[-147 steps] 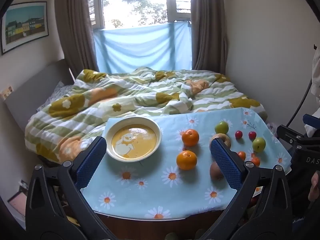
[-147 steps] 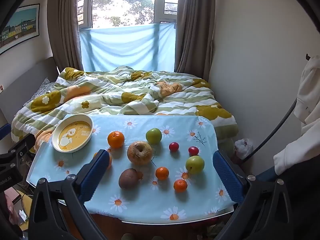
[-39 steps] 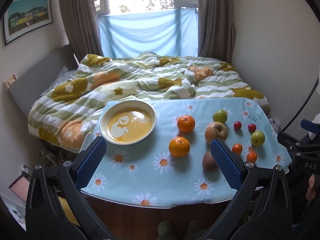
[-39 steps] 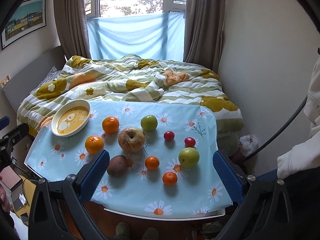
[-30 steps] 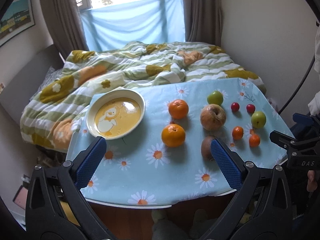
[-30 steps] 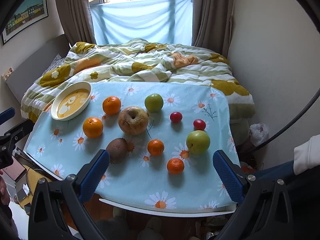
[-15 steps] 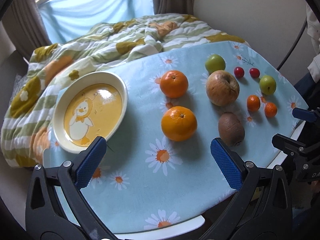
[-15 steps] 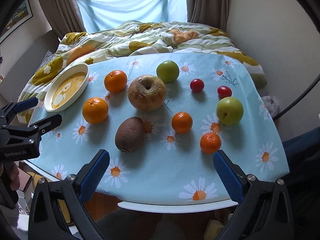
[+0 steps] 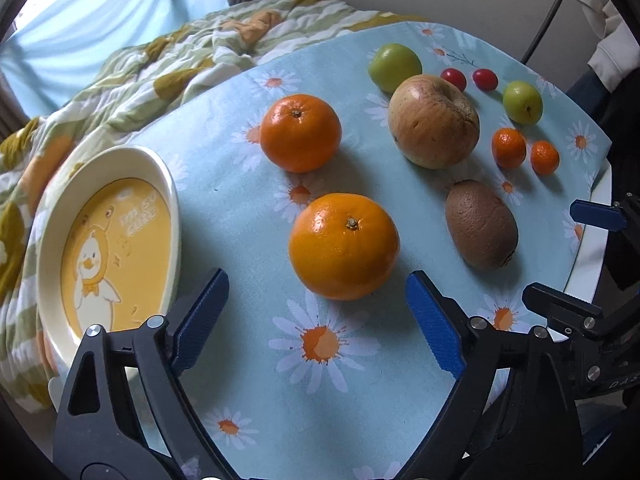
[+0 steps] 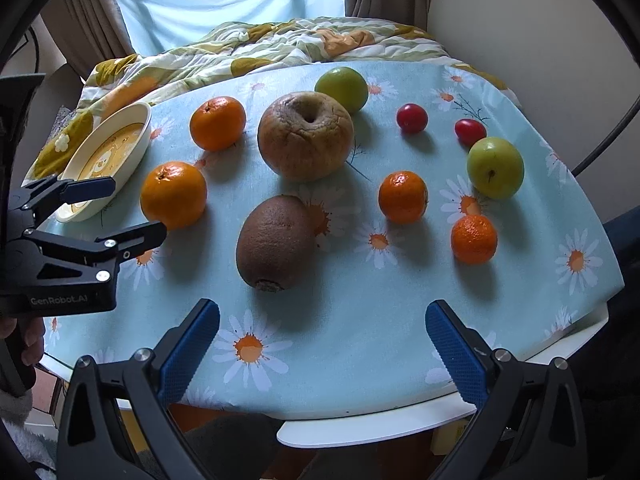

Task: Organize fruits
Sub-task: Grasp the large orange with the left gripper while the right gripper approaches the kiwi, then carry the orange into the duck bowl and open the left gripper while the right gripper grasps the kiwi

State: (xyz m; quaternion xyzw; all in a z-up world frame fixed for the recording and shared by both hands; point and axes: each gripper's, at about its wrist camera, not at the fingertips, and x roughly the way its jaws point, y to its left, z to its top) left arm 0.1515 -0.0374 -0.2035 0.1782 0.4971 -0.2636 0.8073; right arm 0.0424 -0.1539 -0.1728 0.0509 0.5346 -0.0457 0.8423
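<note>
A big orange (image 9: 344,246) lies on the daisy cloth just ahead of my left gripper (image 9: 318,322). Its jaws are closing but still wide, and the blue pads (image 9: 200,316) touch nothing. The yellow duck plate (image 9: 108,240) sits to the left. A second orange (image 9: 300,132), a wrinkled apple (image 9: 434,122) and a kiwi (image 9: 480,224) lie beyond. My right gripper (image 10: 322,350) stands open above the table's front edge, with the kiwi (image 10: 276,242) ahead of it. The left gripper (image 10: 136,208) shows beside the big orange (image 10: 174,194).
Two green fruits (image 10: 495,167) (image 10: 342,88), two red tomatoes (image 10: 412,118) and two small mandarins (image 10: 403,197) (image 10: 474,239) lie at the right. A bed with a rumpled quilt (image 10: 280,48) is behind the table. The white table edge (image 10: 360,426) is close below.
Both grippers have come down and forward toward the table, so the fruit looks much larger. The left one has rolled and its jaws have narrowed a little.
</note>
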